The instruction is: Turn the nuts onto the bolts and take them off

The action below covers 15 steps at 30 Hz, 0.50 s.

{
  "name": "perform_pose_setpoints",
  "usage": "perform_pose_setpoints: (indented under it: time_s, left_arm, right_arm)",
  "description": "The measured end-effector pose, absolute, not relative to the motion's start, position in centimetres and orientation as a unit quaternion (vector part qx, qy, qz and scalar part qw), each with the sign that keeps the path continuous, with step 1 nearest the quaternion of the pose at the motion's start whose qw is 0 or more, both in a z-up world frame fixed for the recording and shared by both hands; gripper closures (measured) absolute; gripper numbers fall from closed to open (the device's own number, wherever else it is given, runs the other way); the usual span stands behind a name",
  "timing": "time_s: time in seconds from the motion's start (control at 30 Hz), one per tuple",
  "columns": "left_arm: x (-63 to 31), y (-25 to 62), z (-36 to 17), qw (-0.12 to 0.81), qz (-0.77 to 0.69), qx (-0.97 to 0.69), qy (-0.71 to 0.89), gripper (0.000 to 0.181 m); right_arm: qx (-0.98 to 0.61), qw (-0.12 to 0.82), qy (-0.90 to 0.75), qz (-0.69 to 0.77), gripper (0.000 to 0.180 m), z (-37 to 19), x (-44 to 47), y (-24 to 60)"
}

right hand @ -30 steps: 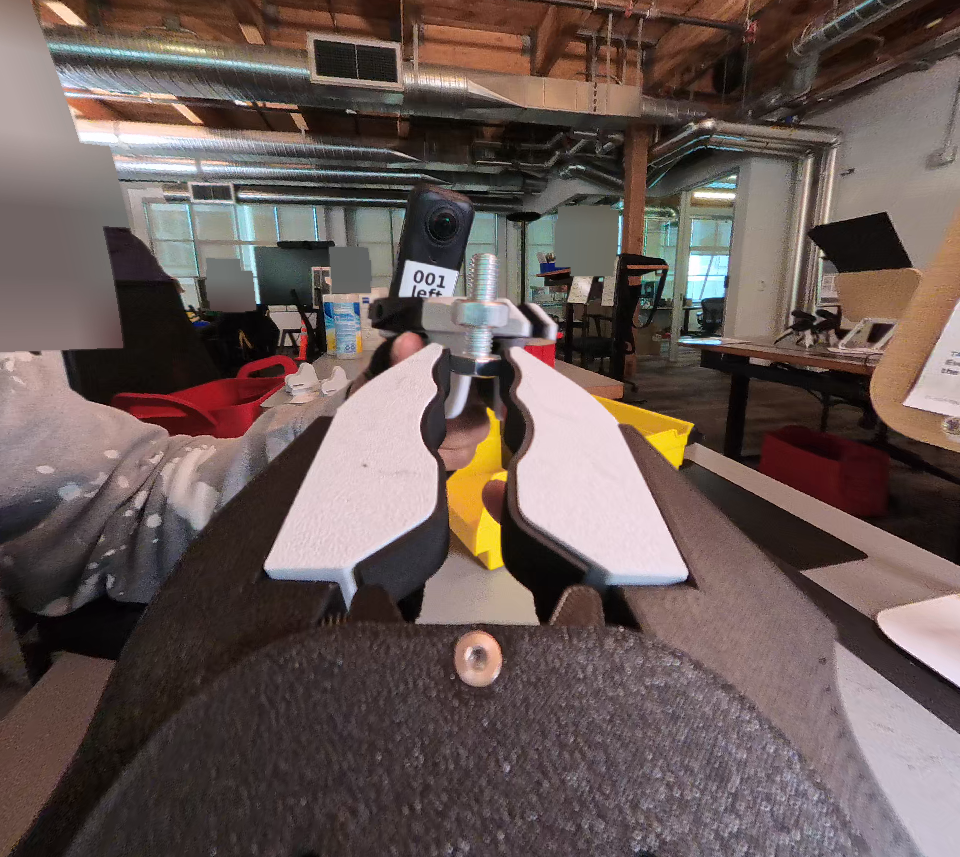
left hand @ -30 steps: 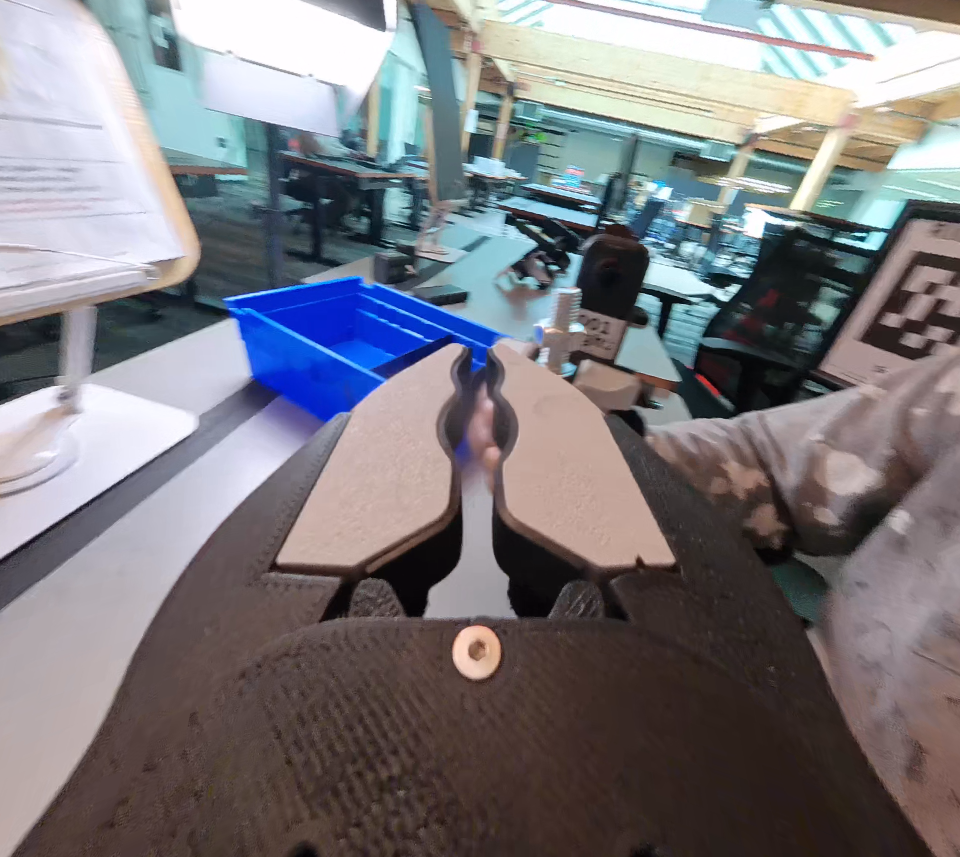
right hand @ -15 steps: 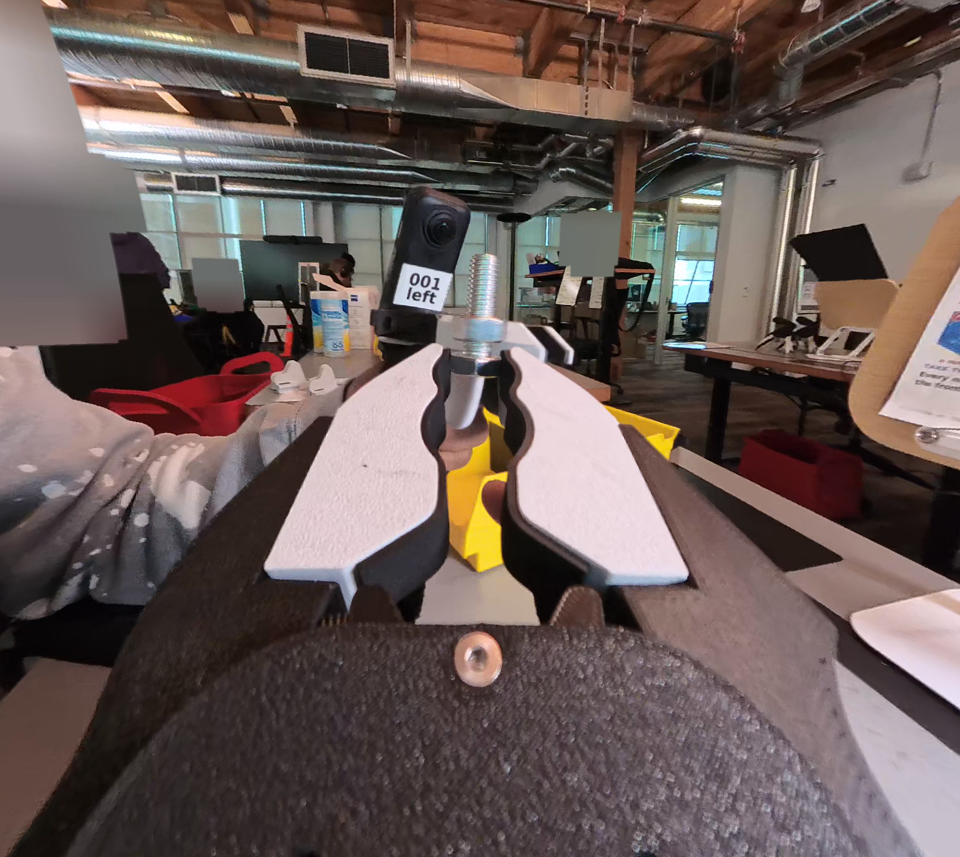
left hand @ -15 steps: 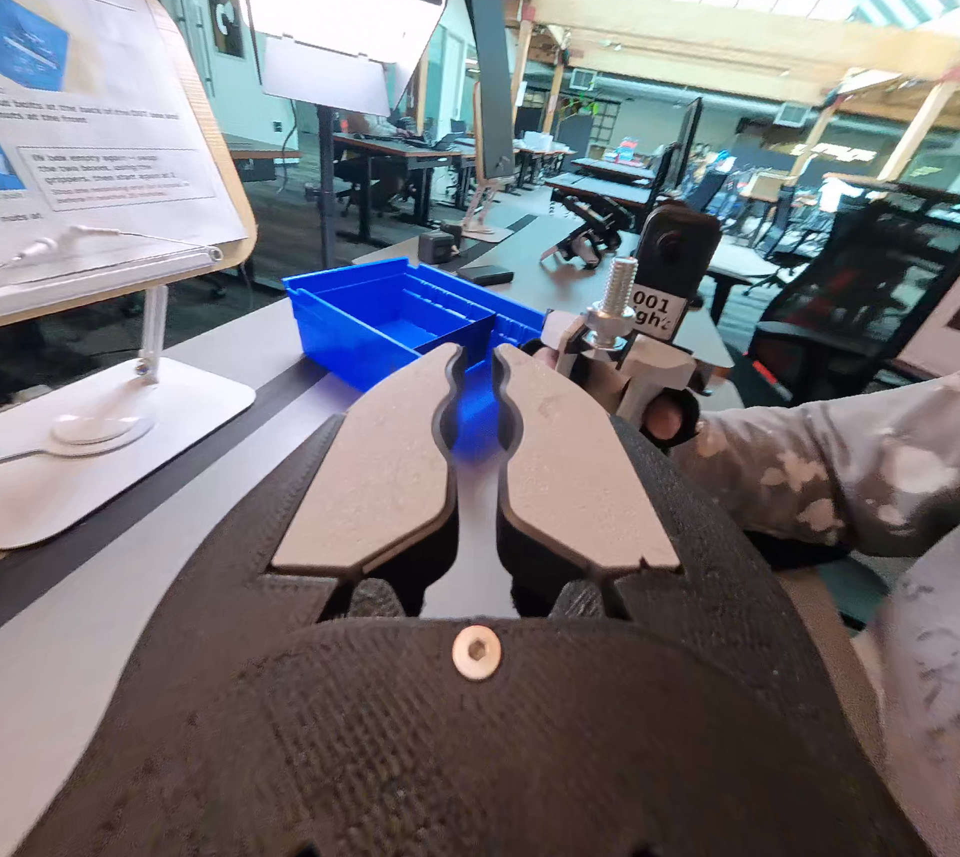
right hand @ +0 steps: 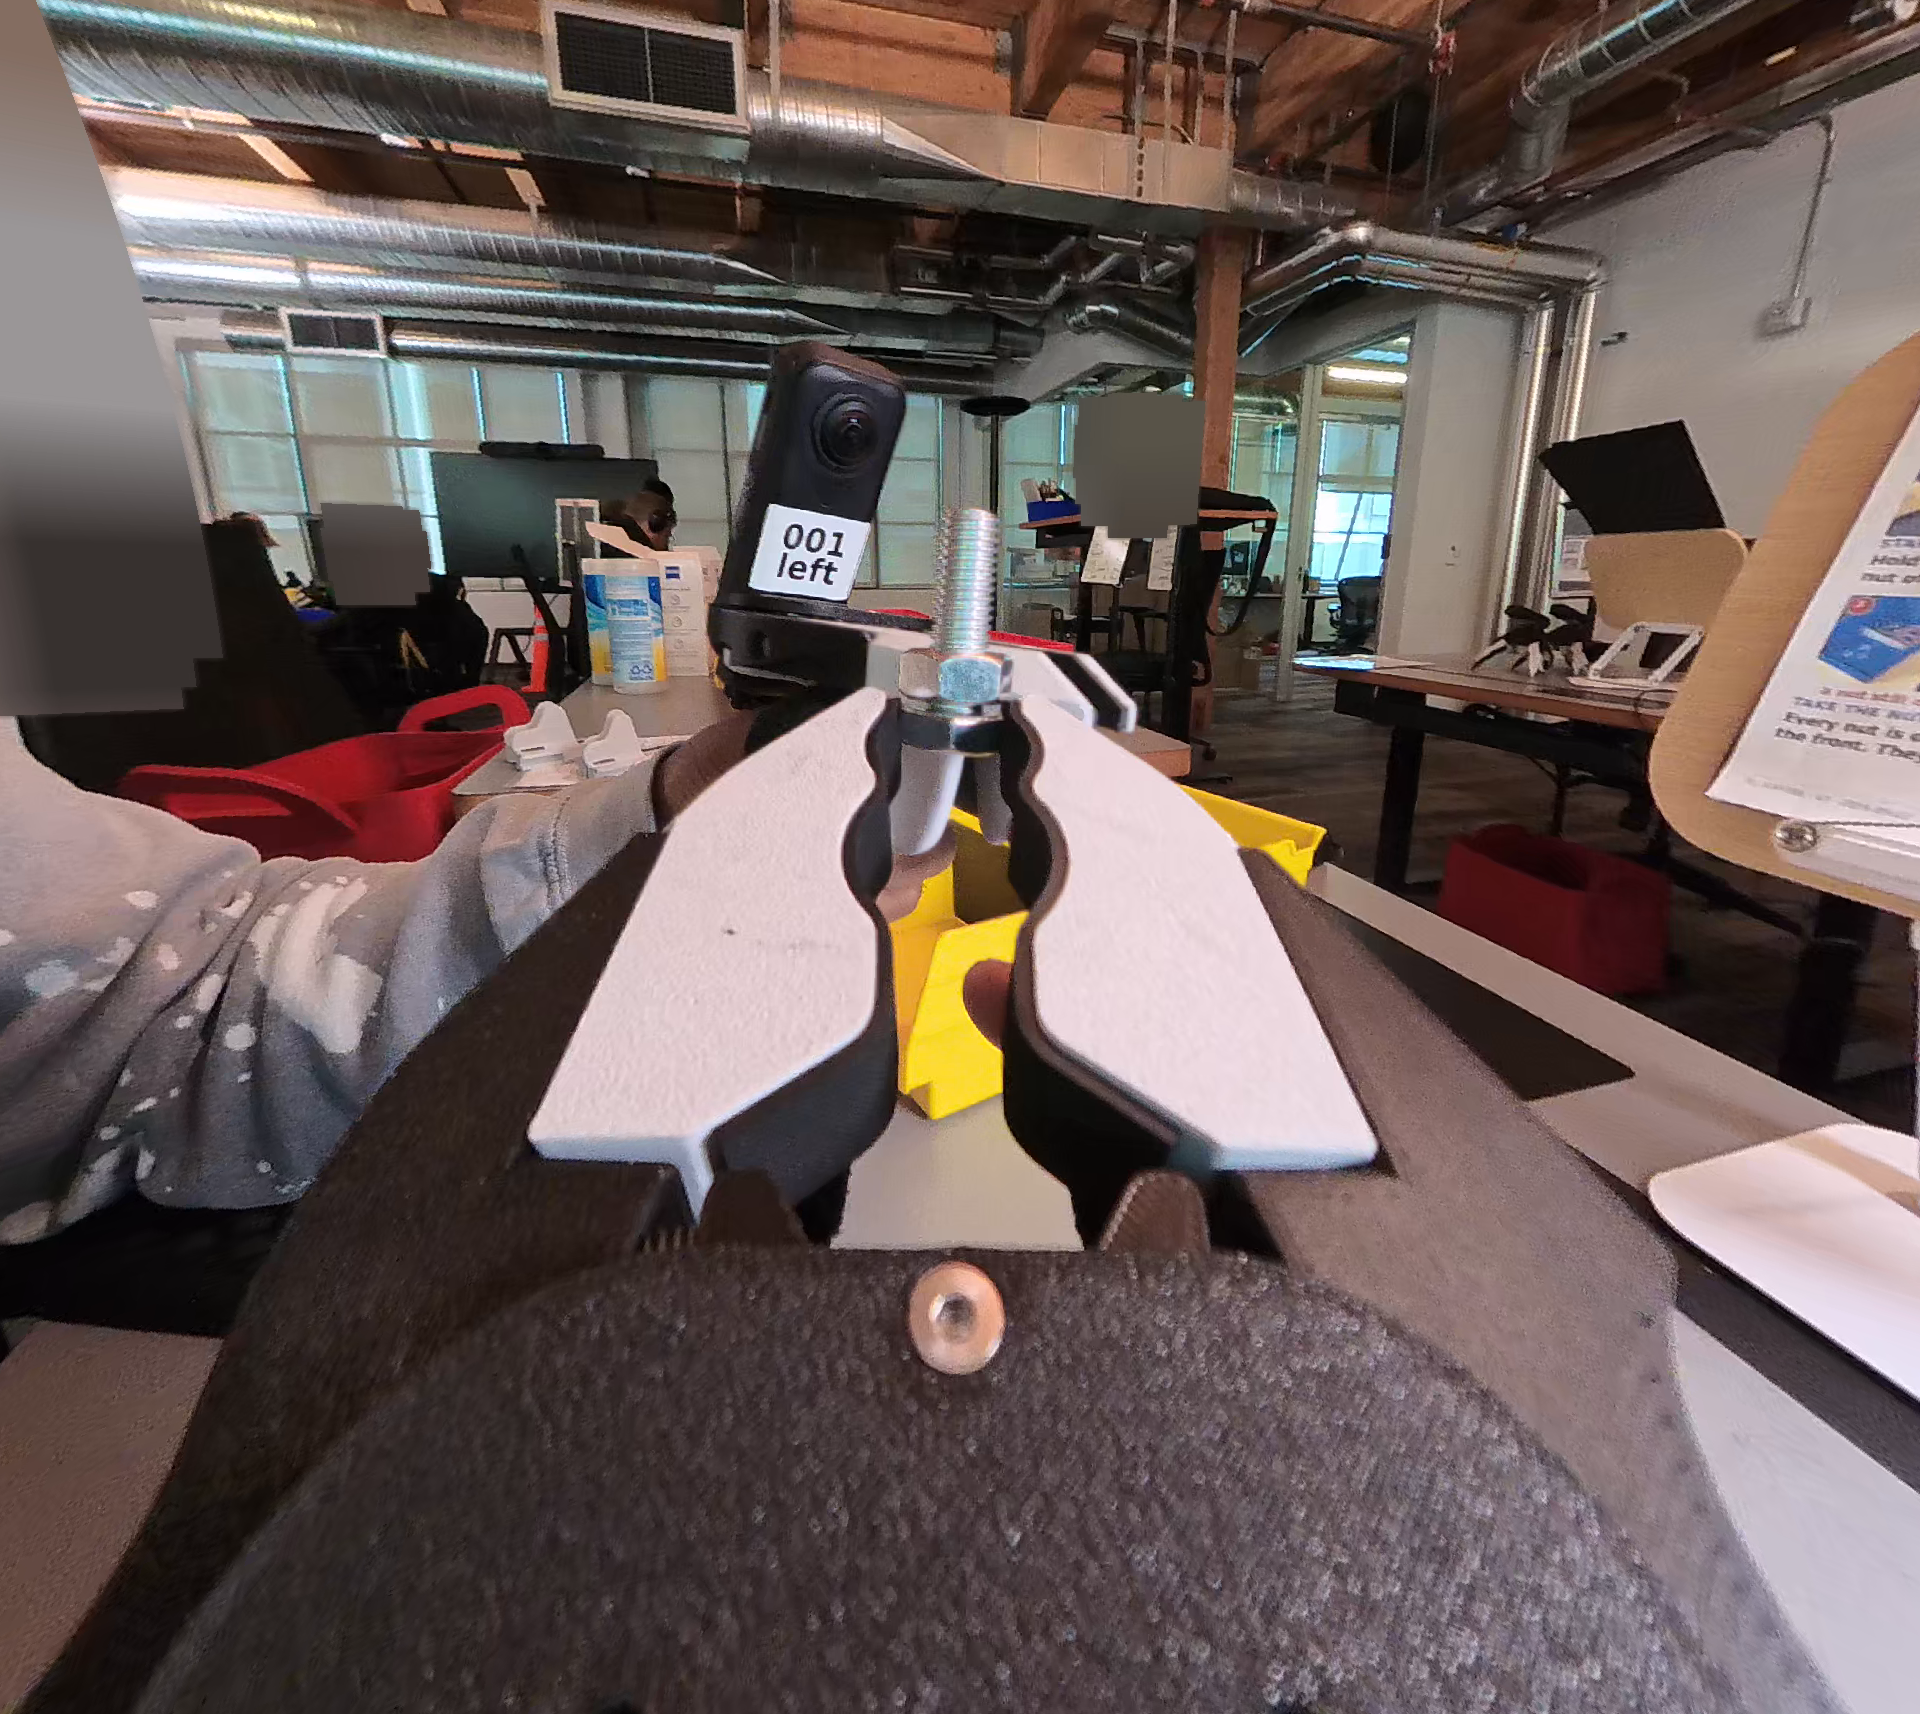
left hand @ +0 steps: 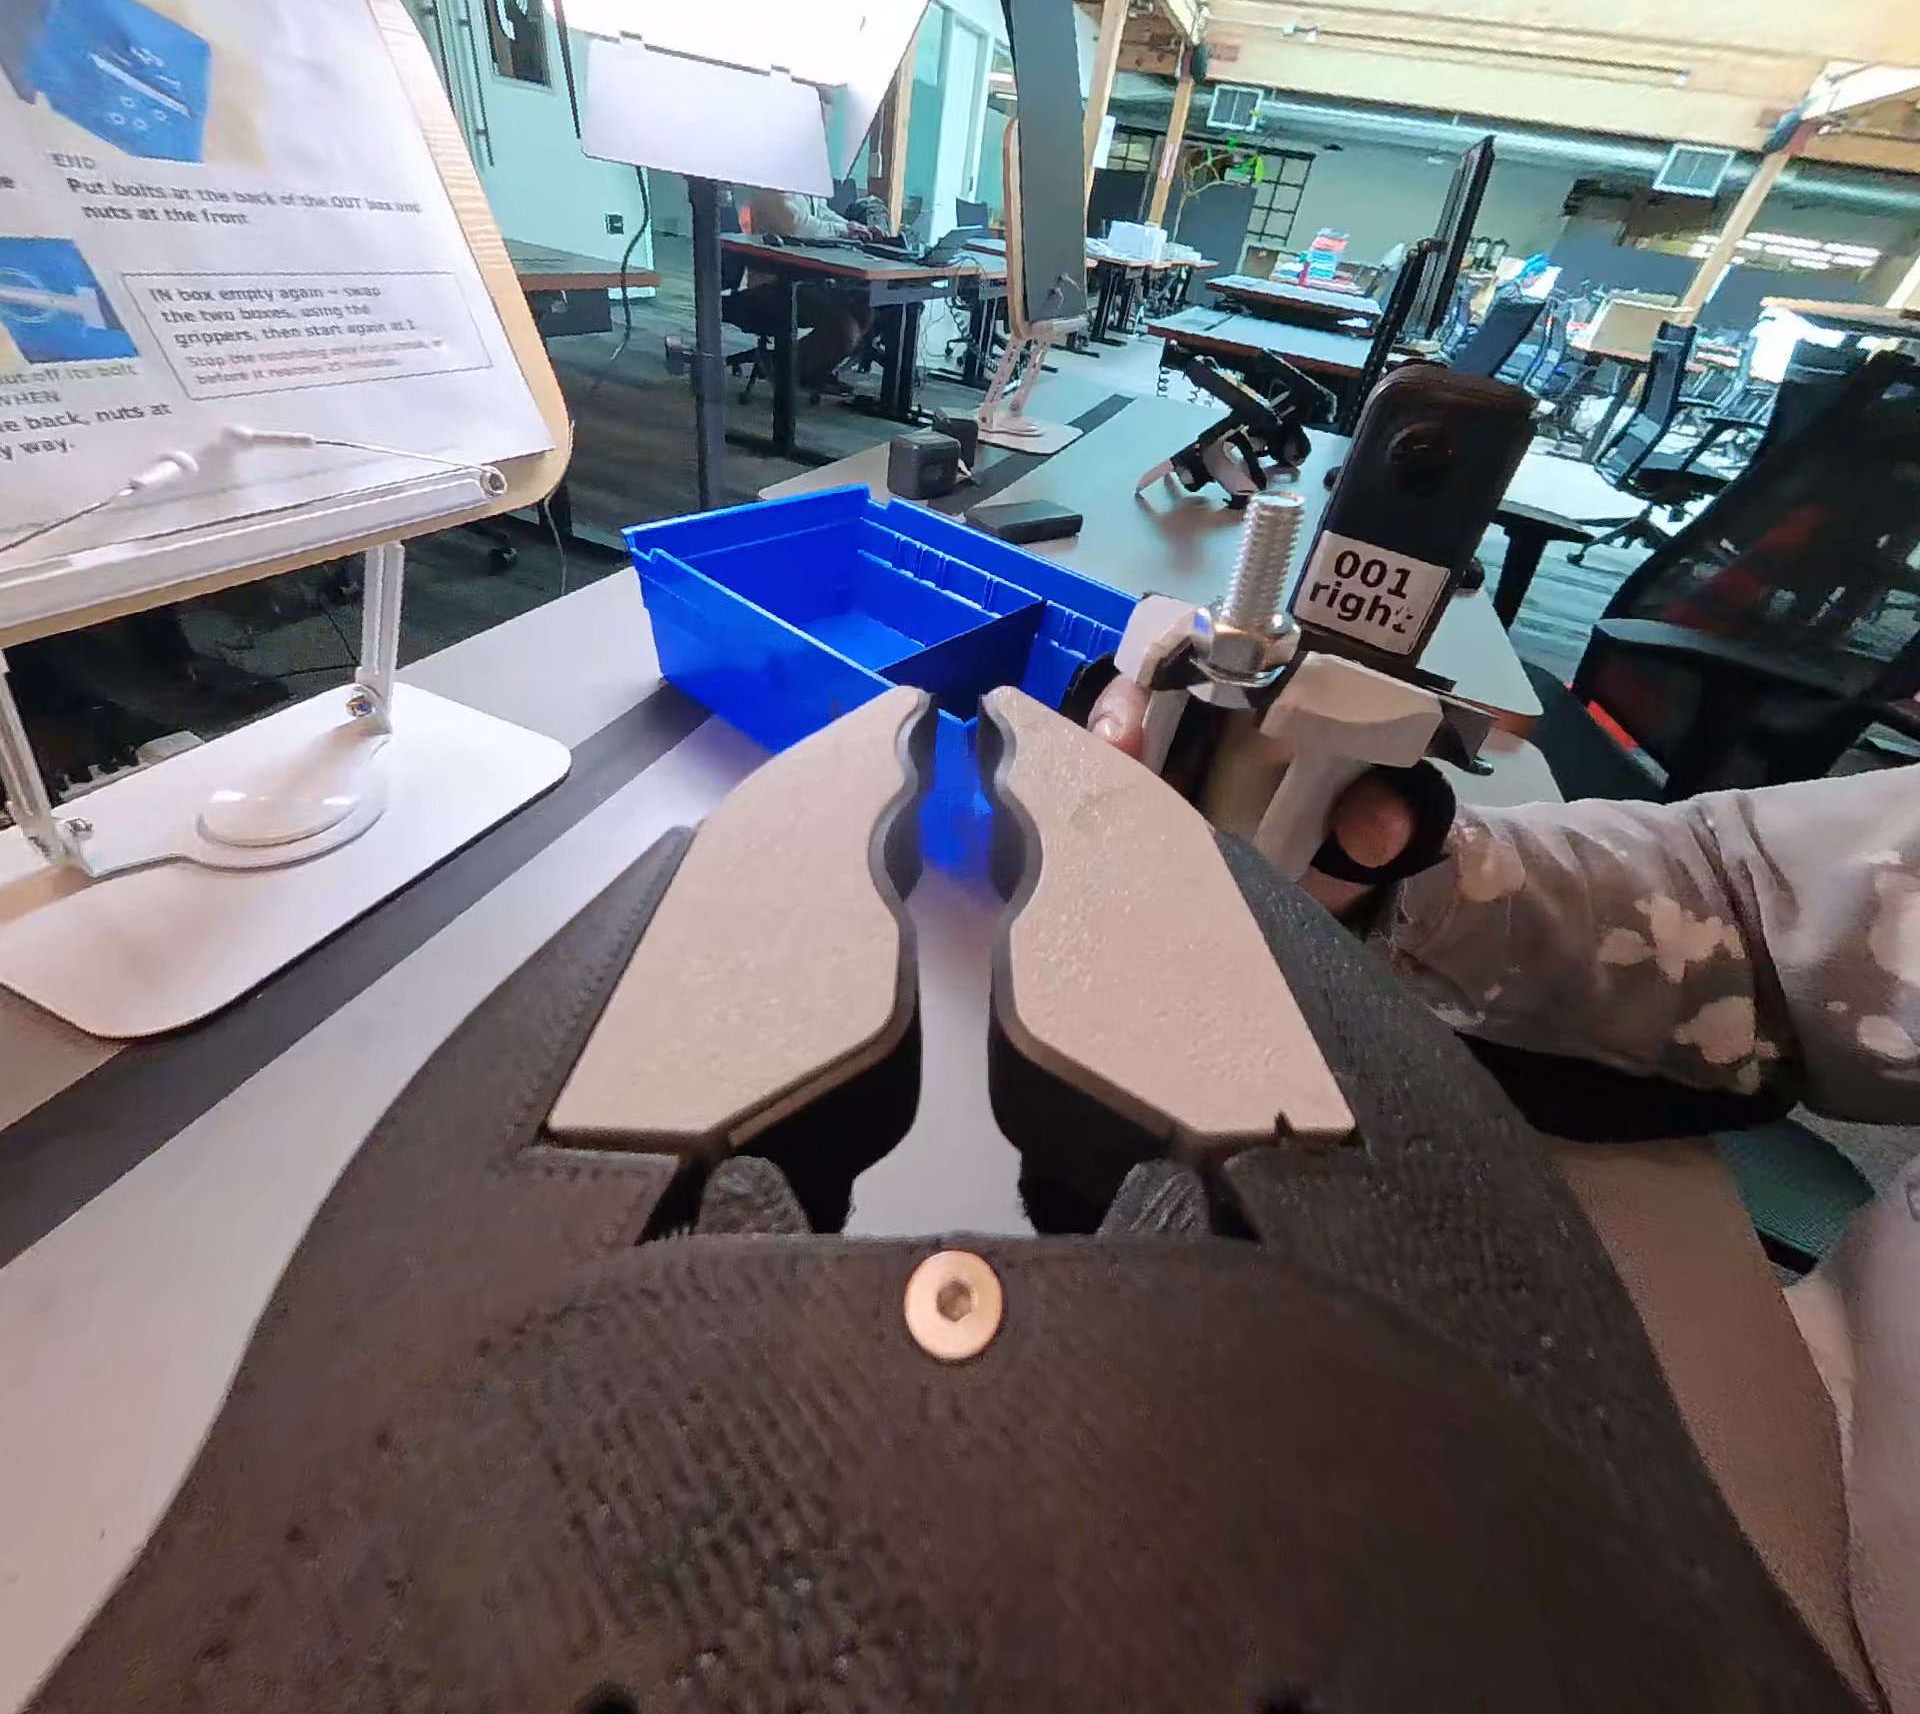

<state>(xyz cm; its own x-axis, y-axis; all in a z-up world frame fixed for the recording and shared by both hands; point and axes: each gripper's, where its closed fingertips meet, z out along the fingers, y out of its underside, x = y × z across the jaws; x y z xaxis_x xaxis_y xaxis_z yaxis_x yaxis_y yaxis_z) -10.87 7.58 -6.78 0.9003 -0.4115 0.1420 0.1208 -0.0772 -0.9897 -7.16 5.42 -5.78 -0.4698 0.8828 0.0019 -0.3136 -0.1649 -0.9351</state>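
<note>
The small, rigid, slick steel bolt (right hand: 966,584), threads at twelve o'clock, was clamped under its nut (right hand: 961,680) by the right gripper (right hand: 961,734); the left gripper (left hand: 956,719) was empty, nearly closed.

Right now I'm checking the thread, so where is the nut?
The nut sits low on the upright bolt, just above the right gripper that clamps the bolt; in the left wrist view it shows right of the blue bin.
</note>
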Motion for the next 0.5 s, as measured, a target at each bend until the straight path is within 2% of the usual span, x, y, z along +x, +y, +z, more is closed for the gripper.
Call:
perform_pose_setpoints:
  time_s: [0.27,0.4,0.5]
  left_arm:
    - [-13.3,8.1,-7.5,0.685,-0.153,-0.709,0.062,0.181]
    - [-15.1,7.9,-6.9,0.7,-0.146,-0.699,0.033,0.181]
    - [-15.9,7.6,-6.6,0.705,-0.142,-0.694,0.024,0.181]
  right_arm:
    - [-0.392,0.482,-0.482,0.618,0.162,-6.1,-8.0,11.8]
    - [-0.513,0.526,-0.471,0.487,0.162,-6.7,-7.0,21.8]
    - [-0.612,0.518,-0.468,0.371,0.162,-9.5,-6.2,30.8]
